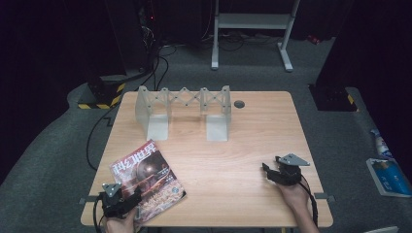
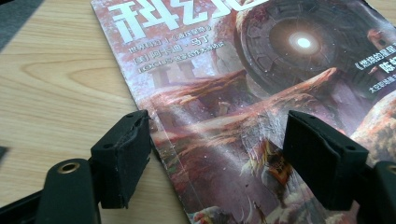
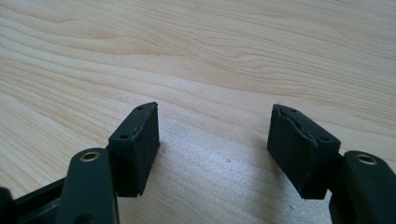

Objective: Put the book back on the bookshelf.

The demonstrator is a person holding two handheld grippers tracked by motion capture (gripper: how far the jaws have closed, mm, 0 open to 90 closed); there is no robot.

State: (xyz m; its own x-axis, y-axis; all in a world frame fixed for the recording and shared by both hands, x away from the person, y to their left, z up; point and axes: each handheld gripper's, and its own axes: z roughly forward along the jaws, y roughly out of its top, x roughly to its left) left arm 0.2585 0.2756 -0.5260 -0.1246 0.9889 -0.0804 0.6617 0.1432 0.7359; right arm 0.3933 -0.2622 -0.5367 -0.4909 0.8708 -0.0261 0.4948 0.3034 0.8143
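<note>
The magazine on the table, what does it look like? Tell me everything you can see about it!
The magazine is thin and glossy, with a reddish space picture, a big round glowing ring and white Chinese letters. It lies flat and closed, turned crooked, near the front left corner of the wooden table. The left hand-held gripper is at its near edge with jaws wide open, one off its spine side, one over the cover. Whether they touch it is unclear.

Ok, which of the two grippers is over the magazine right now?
The left gripper, at the table's near left corner: its open jaws straddle the magazine spine. The right gripper has only bare wooden table under it.
</note>
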